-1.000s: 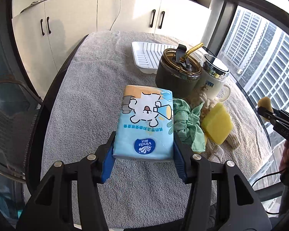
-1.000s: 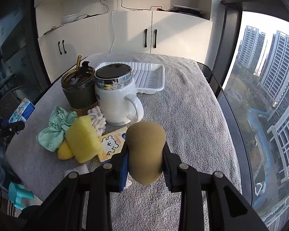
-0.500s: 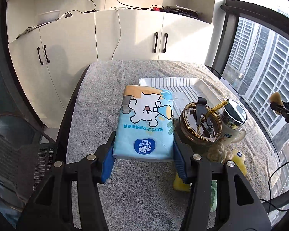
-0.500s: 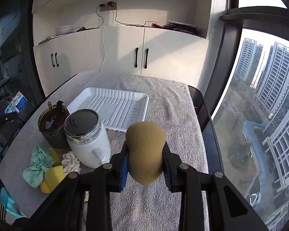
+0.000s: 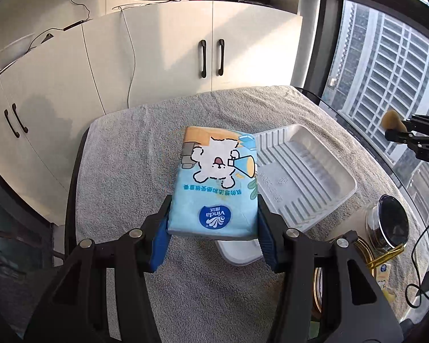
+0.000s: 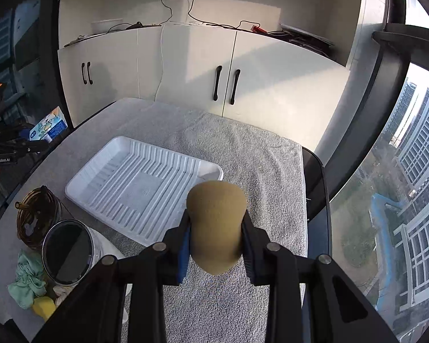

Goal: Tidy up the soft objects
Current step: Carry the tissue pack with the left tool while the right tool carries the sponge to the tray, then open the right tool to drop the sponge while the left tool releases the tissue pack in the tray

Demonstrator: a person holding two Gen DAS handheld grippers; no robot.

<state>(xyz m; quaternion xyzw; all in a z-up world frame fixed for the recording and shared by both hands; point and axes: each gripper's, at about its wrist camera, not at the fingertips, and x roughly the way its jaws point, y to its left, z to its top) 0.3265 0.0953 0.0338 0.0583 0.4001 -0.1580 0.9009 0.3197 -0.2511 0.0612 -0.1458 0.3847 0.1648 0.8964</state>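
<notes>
My left gripper [image 5: 213,228] is shut on a light blue tissue pack [image 5: 216,183] with a white bear print, held above the table just left of the white ribbed tray [image 5: 306,171]. My right gripper [image 6: 216,243] is shut on a tan egg-shaped sponge [image 6: 216,225], held above the grey towel at the tray's [image 6: 140,188] near right corner. The right gripper with the sponge [image 5: 391,120] shows at the right edge of the left wrist view. The left gripper with the pack [image 6: 50,127] shows at the left edge of the right wrist view.
A grey towel [image 6: 260,165] covers the table. A dark tumbler with a straw [image 6: 35,217], a white lidded mug [image 6: 68,251], a green scrunchie [image 6: 27,283] and a yellow sponge [image 6: 44,307] sit near the tray's front left. White cabinets stand behind; windows to the right.
Both grippers have risen and moved forward over the table toward the tray, each still holding its object. The tumbler, mug and soft items now lie low in both views.
</notes>
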